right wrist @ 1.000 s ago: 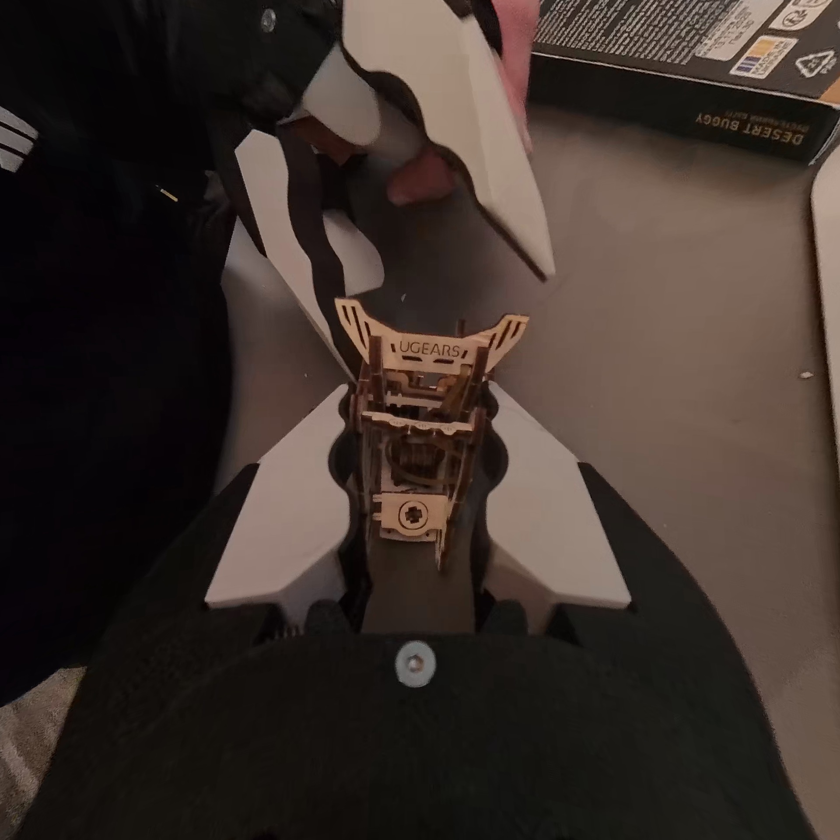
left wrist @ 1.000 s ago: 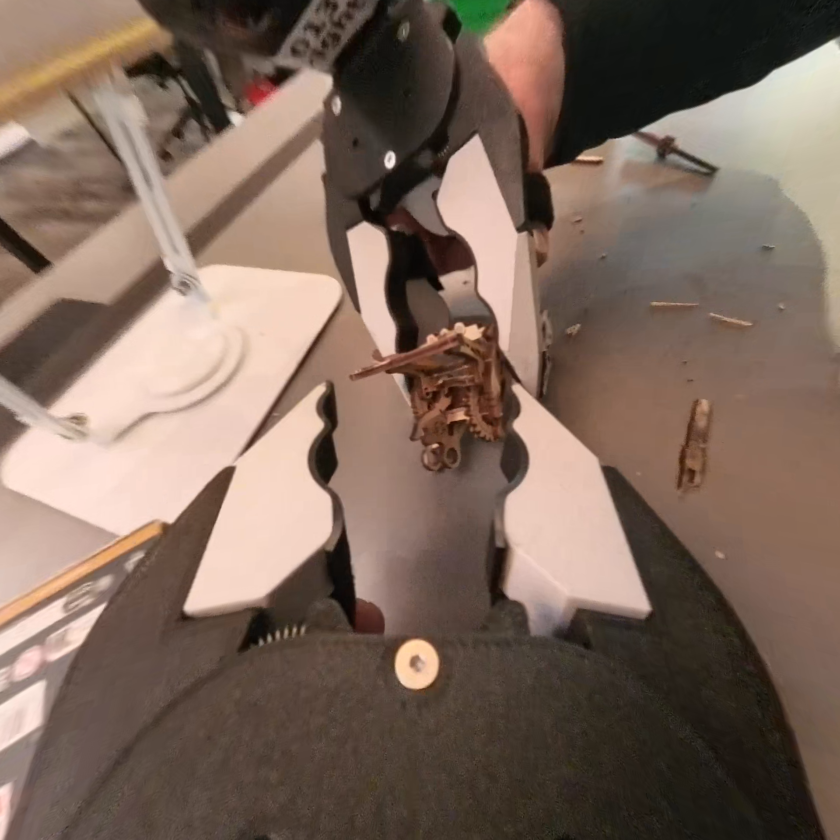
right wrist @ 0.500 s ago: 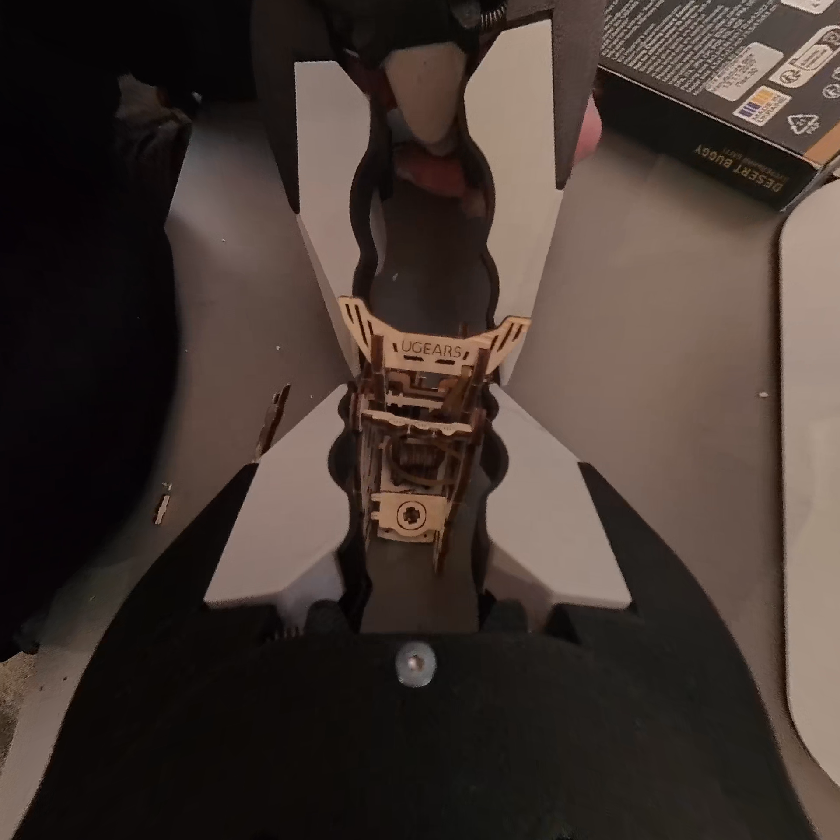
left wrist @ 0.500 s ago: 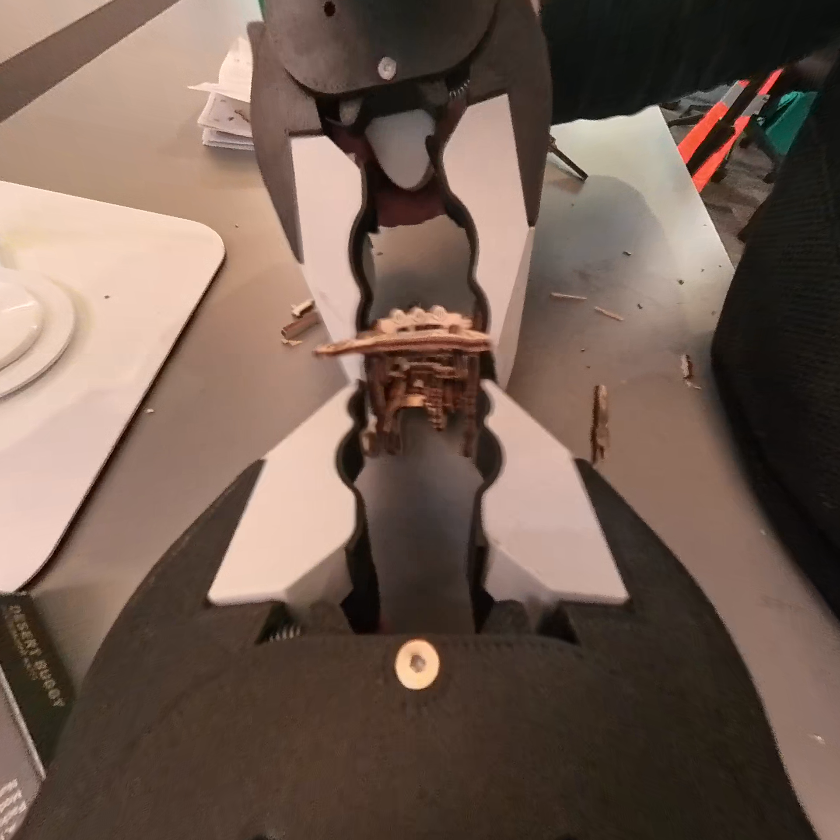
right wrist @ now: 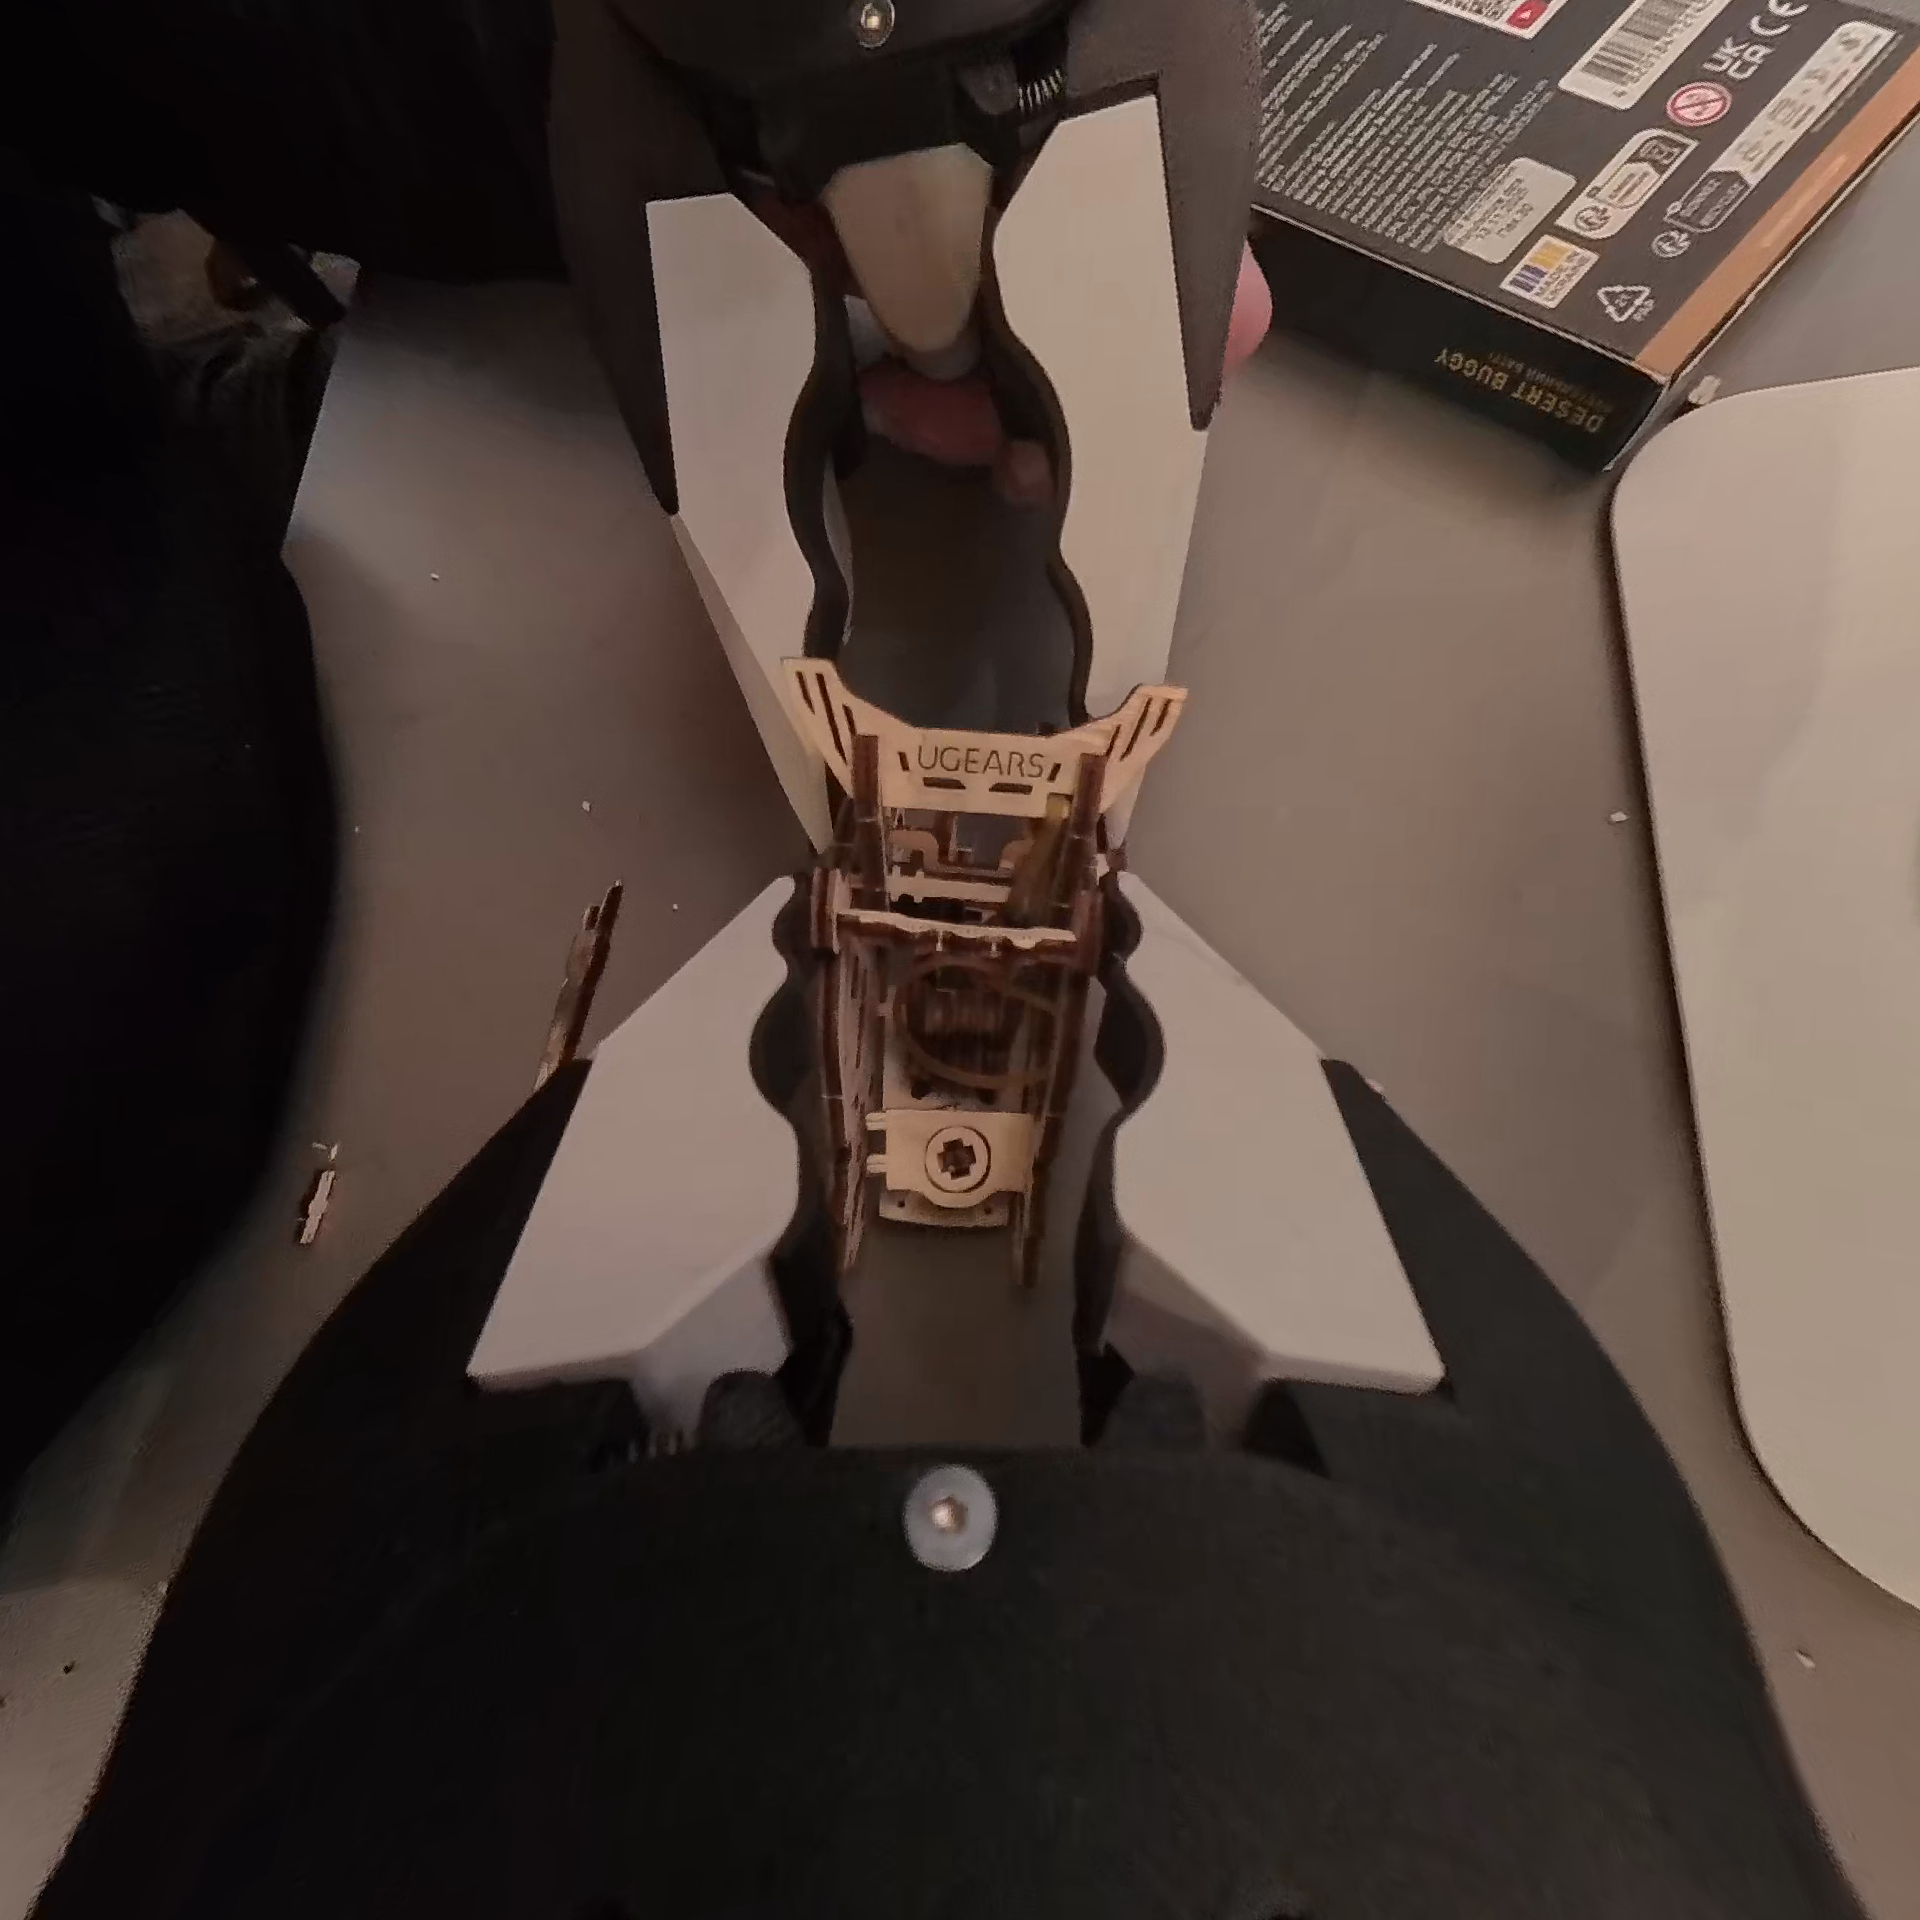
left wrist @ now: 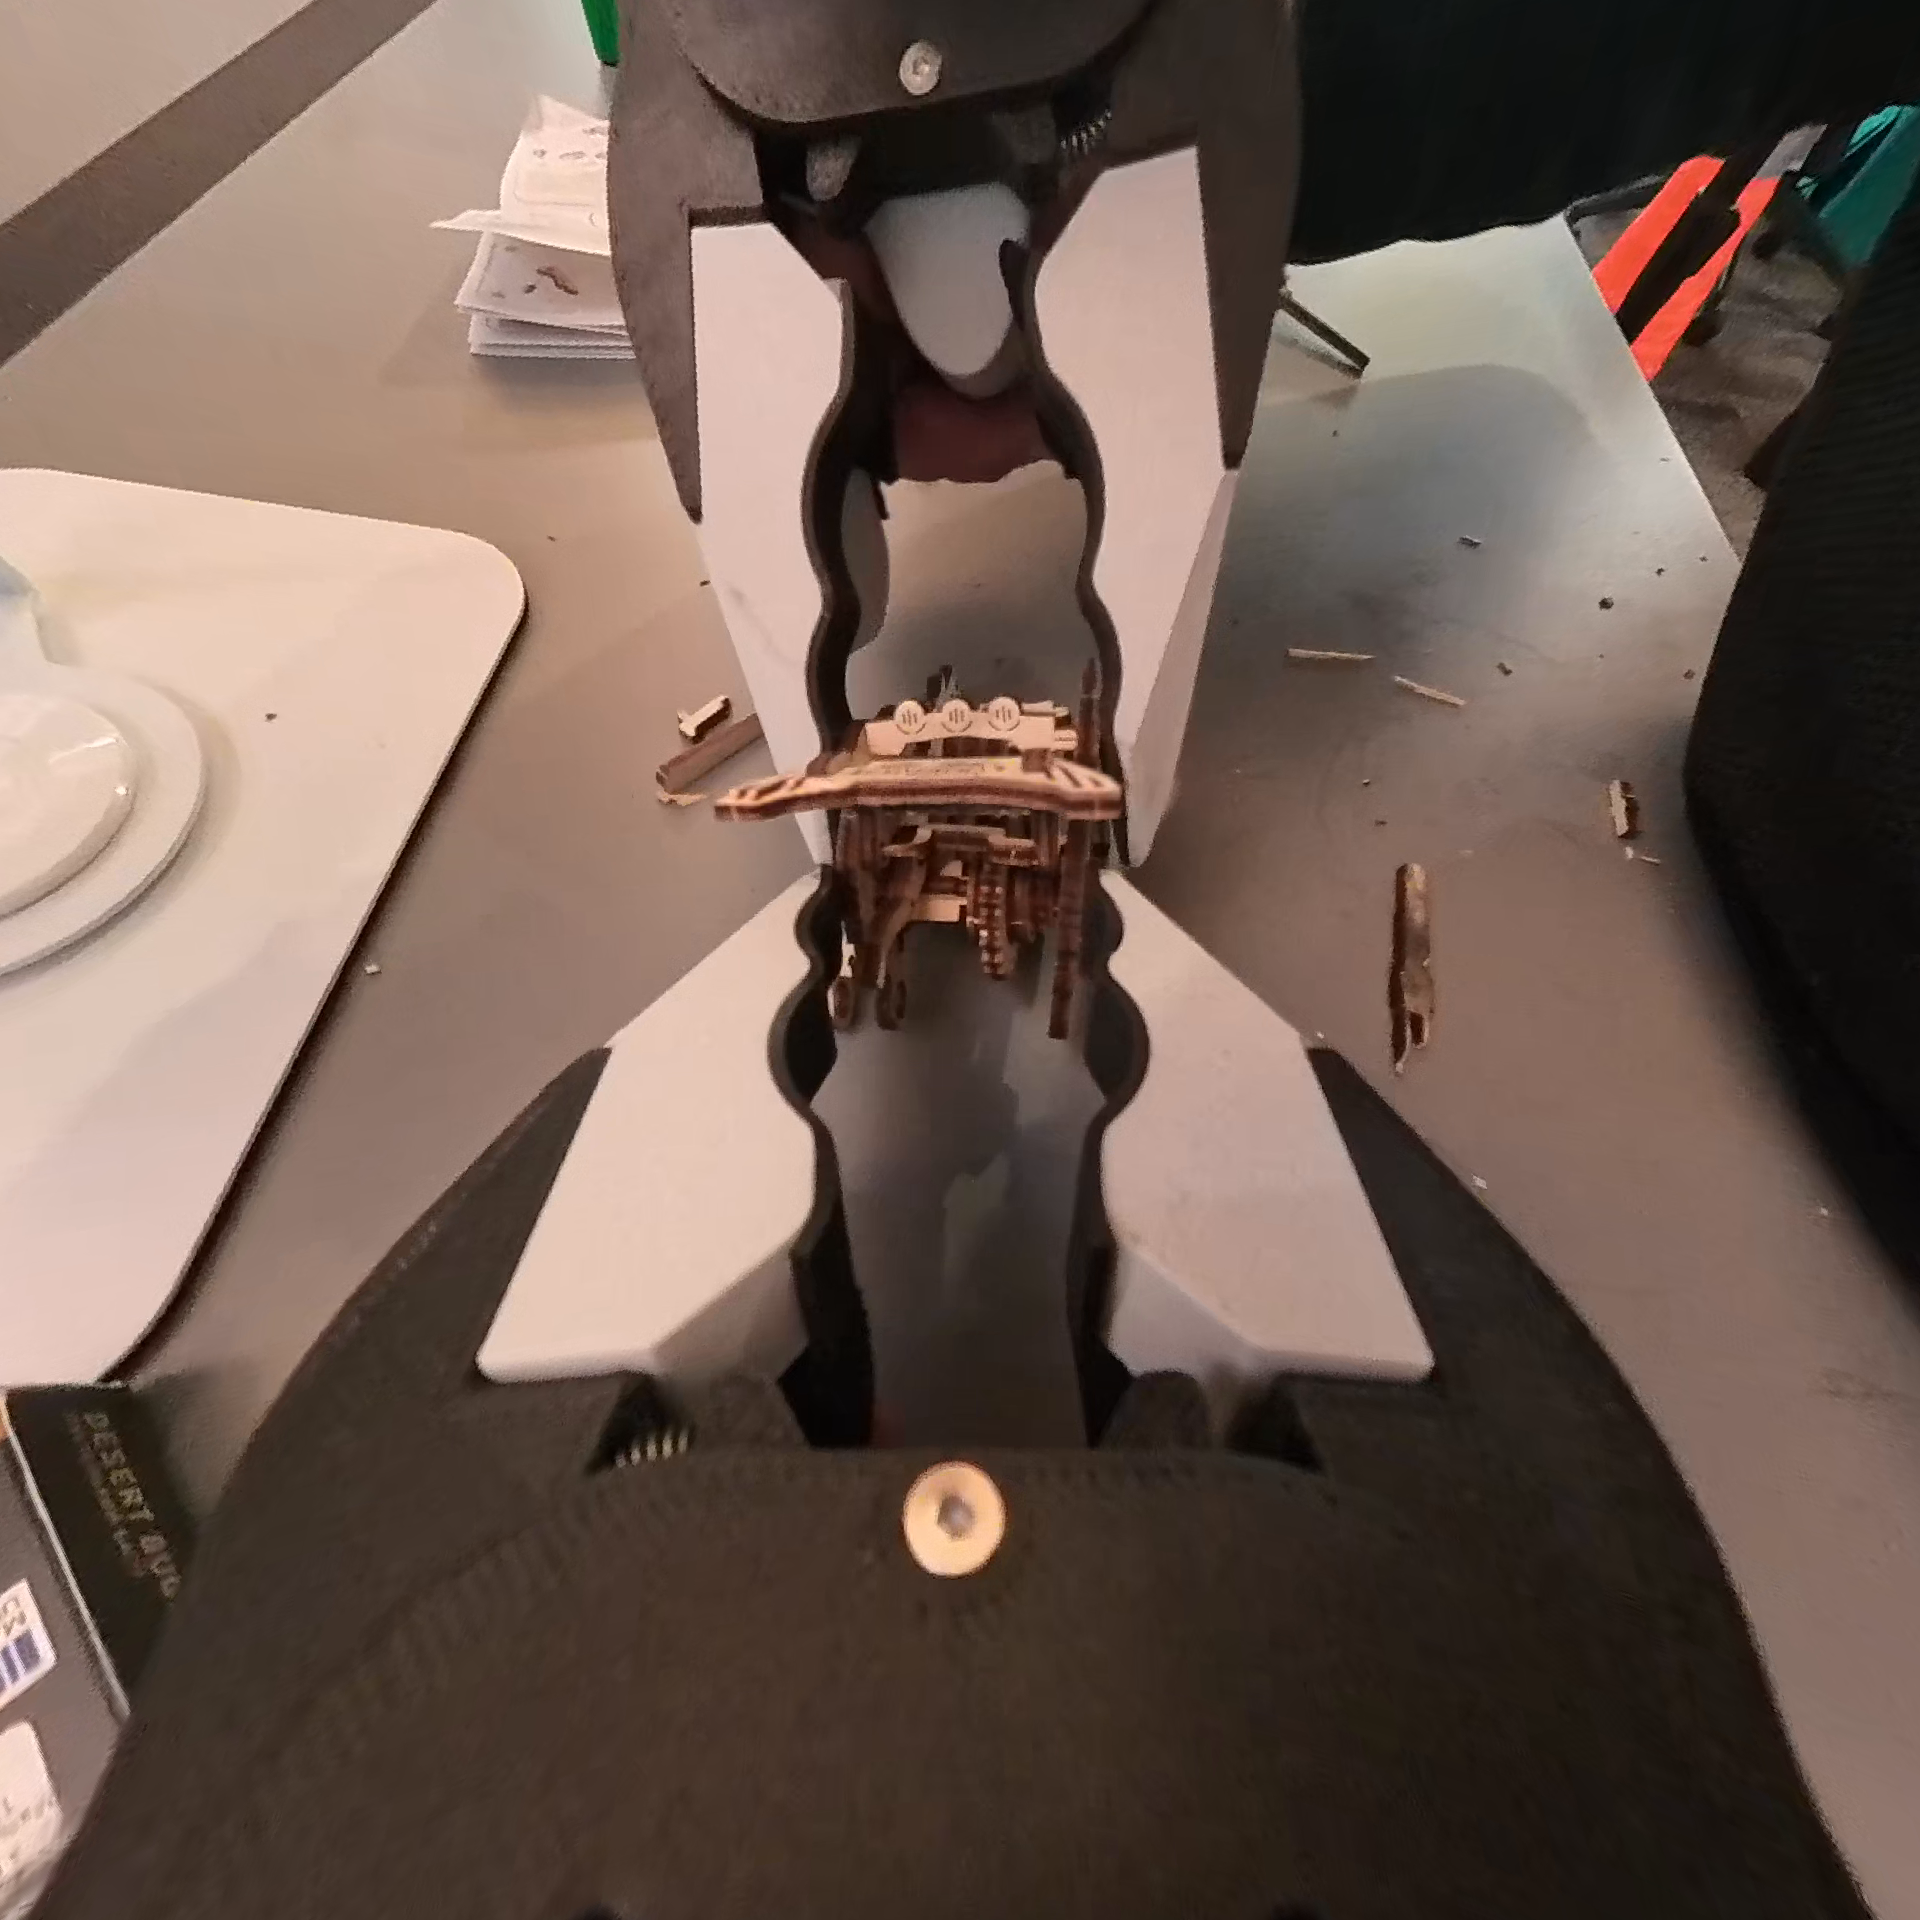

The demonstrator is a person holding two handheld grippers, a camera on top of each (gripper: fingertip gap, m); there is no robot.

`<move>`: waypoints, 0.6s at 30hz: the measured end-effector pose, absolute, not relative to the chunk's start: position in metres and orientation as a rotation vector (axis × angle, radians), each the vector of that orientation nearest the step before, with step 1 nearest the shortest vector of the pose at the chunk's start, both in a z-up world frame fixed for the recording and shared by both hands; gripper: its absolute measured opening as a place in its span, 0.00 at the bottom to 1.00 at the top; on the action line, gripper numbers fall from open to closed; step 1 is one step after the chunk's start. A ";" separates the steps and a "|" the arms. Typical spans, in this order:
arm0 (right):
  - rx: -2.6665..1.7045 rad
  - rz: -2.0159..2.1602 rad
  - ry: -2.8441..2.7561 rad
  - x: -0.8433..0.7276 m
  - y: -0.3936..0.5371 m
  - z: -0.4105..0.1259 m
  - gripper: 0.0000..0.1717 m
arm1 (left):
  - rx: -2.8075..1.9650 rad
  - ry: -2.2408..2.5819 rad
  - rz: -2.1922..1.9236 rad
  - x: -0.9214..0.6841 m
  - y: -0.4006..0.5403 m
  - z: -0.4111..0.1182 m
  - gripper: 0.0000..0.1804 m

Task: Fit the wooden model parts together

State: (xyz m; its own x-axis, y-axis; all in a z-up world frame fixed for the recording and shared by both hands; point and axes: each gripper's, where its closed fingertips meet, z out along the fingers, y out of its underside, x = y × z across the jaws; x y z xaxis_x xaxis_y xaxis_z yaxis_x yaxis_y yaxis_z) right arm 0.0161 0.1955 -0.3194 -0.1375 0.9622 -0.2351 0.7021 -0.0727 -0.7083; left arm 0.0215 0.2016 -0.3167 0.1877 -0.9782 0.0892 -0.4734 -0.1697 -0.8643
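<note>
The left claw (left wrist: 961, 914) and right claw (right wrist: 951, 914) meet tip to tip, both apparently clamped, fingers partly spread.

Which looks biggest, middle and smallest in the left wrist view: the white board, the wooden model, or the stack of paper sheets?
1. White board, biggest, though partly cut off.
2. Wooden model.
3. Stack of paper sheets.

The last two look close; the sheets lie farther away, so that order is unsure.
</note>
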 end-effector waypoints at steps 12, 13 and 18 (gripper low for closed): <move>-1.788 0.997 -1.908 0.016 0.196 -0.321 0.29 | -1.727 1.385 -0.924 0.027 0.203 -0.311 0.24; -1.788 0.990 -1.911 0.016 0.196 -0.321 0.29 | -1.731 1.378 -0.938 0.026 0.203 -0.311 0.25; -1.786 0.956 -1.934 0.016 0.195 -0.322 0.29 | -1.756 1.399 -0.933 0.026 0.202 -0.311 0.24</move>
